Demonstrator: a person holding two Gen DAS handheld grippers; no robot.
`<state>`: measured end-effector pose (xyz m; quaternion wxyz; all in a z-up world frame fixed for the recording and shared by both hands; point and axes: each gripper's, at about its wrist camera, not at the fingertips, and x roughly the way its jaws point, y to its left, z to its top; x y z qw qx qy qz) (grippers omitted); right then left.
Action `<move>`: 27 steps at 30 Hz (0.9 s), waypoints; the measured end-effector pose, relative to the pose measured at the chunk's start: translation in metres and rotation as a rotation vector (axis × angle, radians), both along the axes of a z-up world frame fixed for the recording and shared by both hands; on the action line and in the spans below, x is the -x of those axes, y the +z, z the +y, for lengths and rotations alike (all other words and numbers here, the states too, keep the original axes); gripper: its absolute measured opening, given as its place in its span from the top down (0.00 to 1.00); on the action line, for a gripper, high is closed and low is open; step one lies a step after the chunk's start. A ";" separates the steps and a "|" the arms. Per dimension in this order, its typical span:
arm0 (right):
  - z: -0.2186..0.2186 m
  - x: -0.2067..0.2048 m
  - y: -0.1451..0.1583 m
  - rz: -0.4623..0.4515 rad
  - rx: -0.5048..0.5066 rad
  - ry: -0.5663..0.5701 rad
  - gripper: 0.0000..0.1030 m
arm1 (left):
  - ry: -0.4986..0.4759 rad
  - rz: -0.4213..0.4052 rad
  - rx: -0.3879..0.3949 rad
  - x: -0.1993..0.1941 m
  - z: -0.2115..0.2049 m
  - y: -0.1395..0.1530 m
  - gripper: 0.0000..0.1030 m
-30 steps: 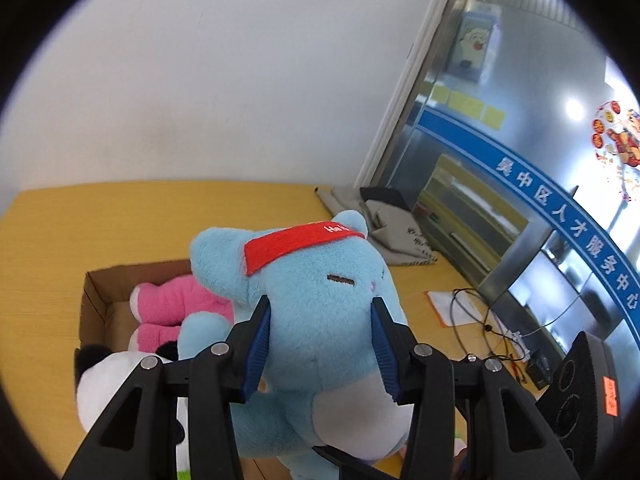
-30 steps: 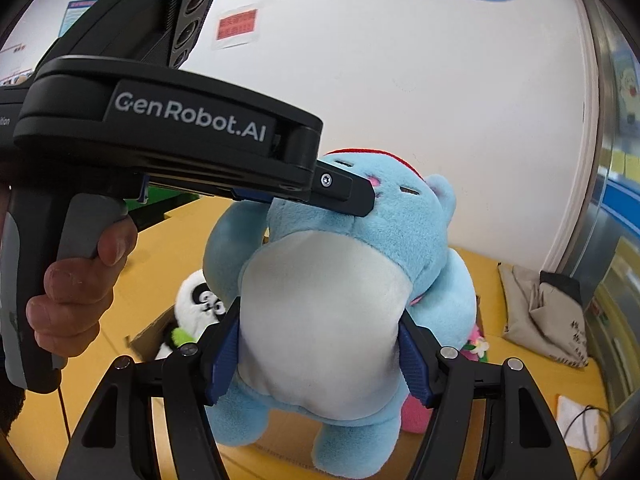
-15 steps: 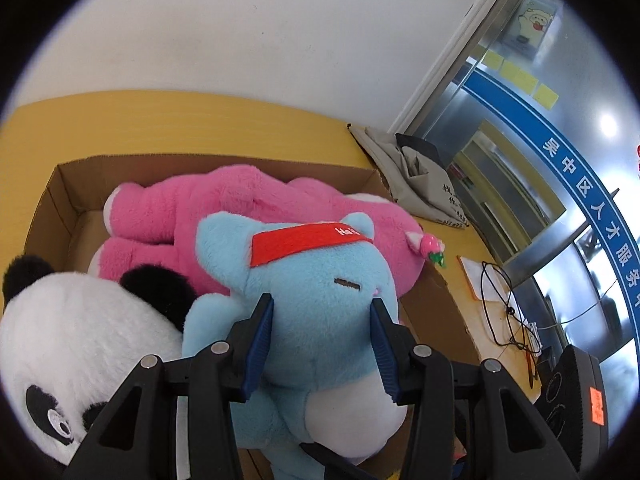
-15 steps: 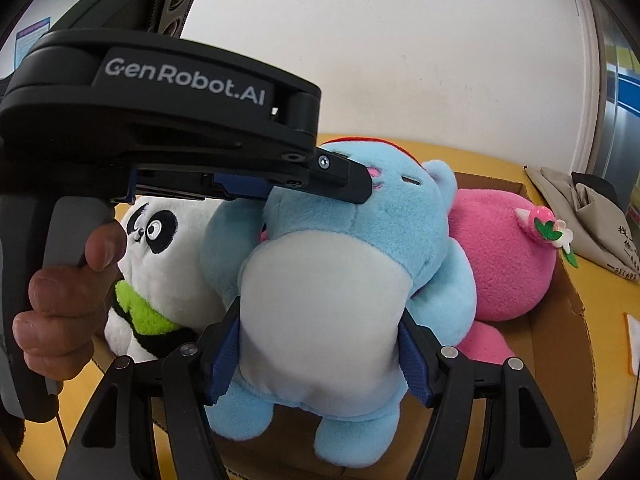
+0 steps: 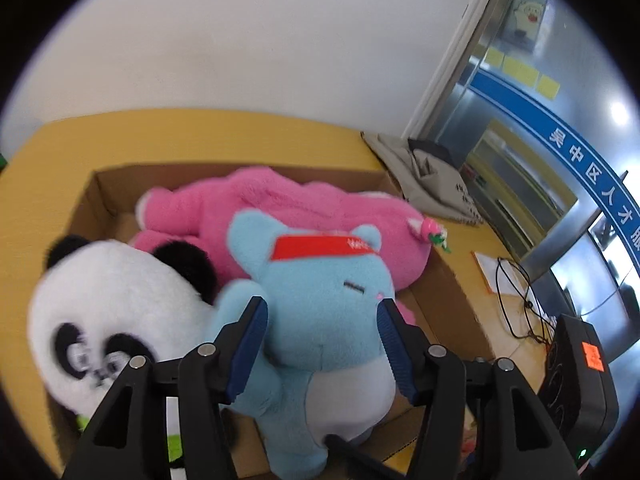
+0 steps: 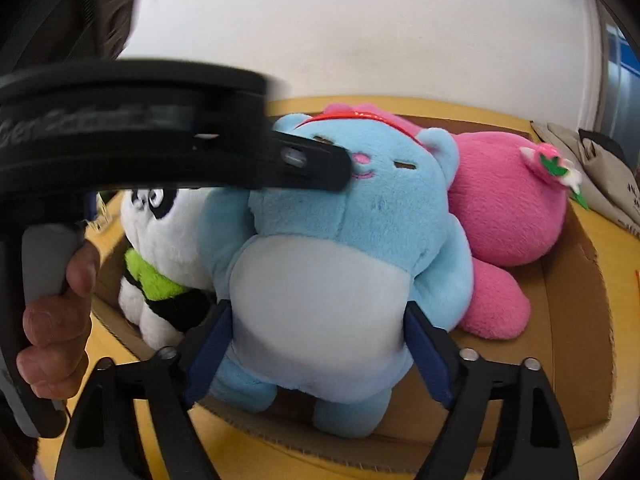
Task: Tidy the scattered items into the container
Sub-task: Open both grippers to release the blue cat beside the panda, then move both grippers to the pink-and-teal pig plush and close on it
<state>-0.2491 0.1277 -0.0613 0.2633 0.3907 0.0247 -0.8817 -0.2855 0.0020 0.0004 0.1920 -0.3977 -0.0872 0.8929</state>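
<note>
A light blue plush toy [image 5: 324,304] with a red headband stands in the cardboard box [image 5: 440,292], between a panda plush [image 5: 108,308] and a pink plush [image 5: 280,208]. My left gripper [image 5: 322,316] is shut on the blue plush's head. My right gripper [image 6: 318,328] is shut on its white belly [image 6: 316,292]. In the right wrist view the left gripper's body crosses in front of the blue plush's face, and the panda [image 6: 160,240] and pink plush [image 6: 508,208] flank it inside the box [image 6: 576,304].
The box sits on a yellow table [image 5: 200,140] against a white wall. A grey cloth bag [image 5: 424,176], papers and cables [image 5: 516,292] and a black device [image 5: 576,380] lie to the right of the box.
Both grippers have lowered the blue plush further into the box, between the panda and the pink plush. Both still grip it.
</note>
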 end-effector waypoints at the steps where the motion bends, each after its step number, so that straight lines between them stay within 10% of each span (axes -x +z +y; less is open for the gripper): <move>1: 0.003 -0.003 0.005 0.011 -0.002 -0.008 0.10 | 0.025 0.031 0.023 -0.008 -0.004 0.009 0.43; 14: 0.046 -0.099 0.089 0.210 -0.094 -0.147 0.00 | 0.143 0.305 0.170 -0.165 -0.027 0.080 0.21; 27: 0.052 -0.154 0.117 0.262 -0.143 -0.173 0.00 | 0.144 0.317 0.097 -0.234 -0.020 0.079 0.21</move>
